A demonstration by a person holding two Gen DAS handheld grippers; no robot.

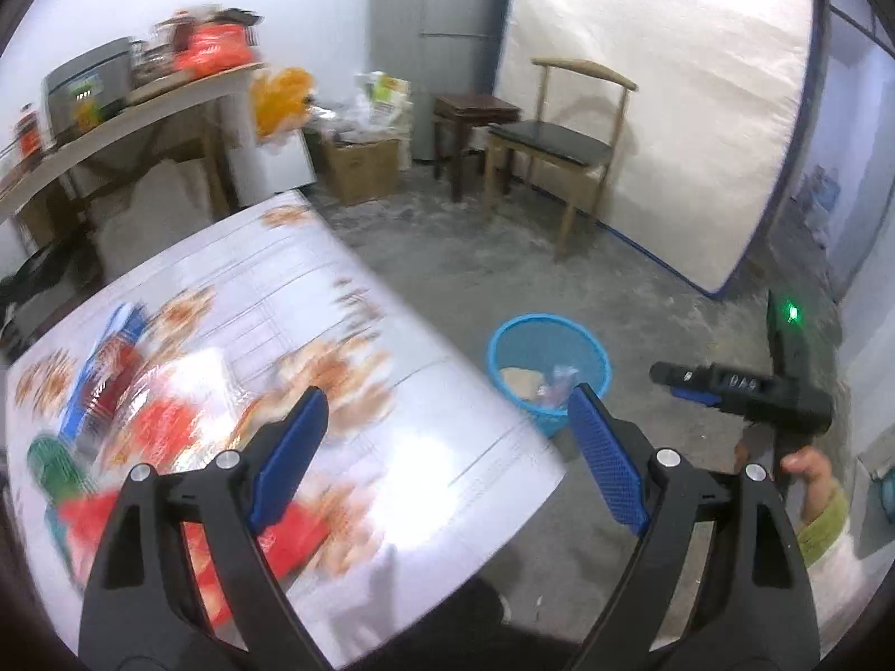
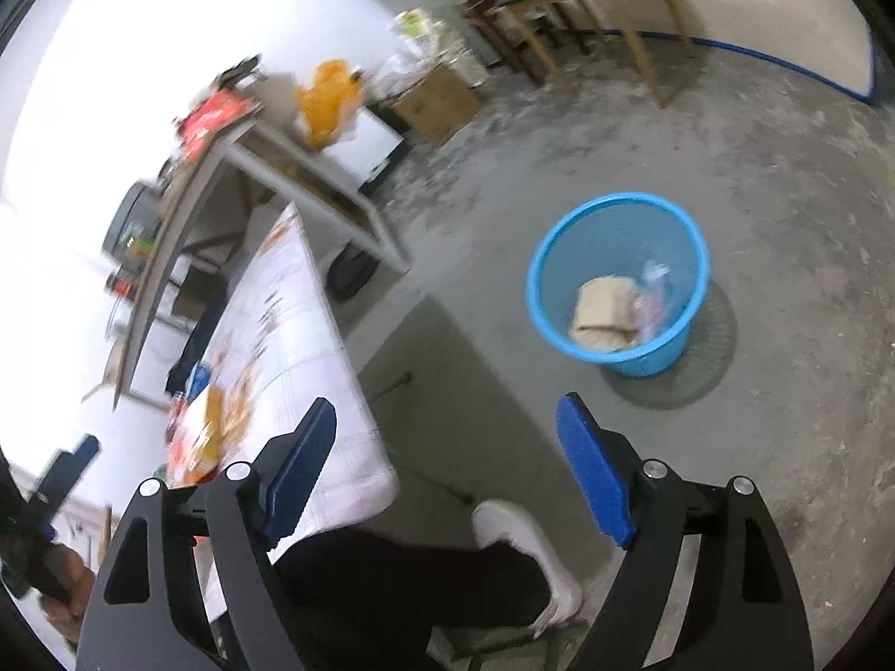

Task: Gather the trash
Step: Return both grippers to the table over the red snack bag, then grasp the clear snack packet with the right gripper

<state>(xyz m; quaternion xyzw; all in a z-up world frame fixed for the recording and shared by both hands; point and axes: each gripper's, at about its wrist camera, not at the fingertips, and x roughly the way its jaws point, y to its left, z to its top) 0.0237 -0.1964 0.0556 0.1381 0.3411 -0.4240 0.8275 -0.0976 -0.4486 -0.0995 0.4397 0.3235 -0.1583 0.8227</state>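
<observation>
Left claw [image 1: 447,436] apart, empty | right claw [image 2: 447,456] apart, empty | blue bin [image 2: 618,285] holds trash | wrappers [image 1: 140,425] blurred, print unreadable

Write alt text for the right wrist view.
The open, empty right gripper hovers above a concrete floor, aimed toward a blue trash basket that already holds a tan wad and some wrappers. To its left is the edge of a patterned table with blurred packaging on it.
</observation>
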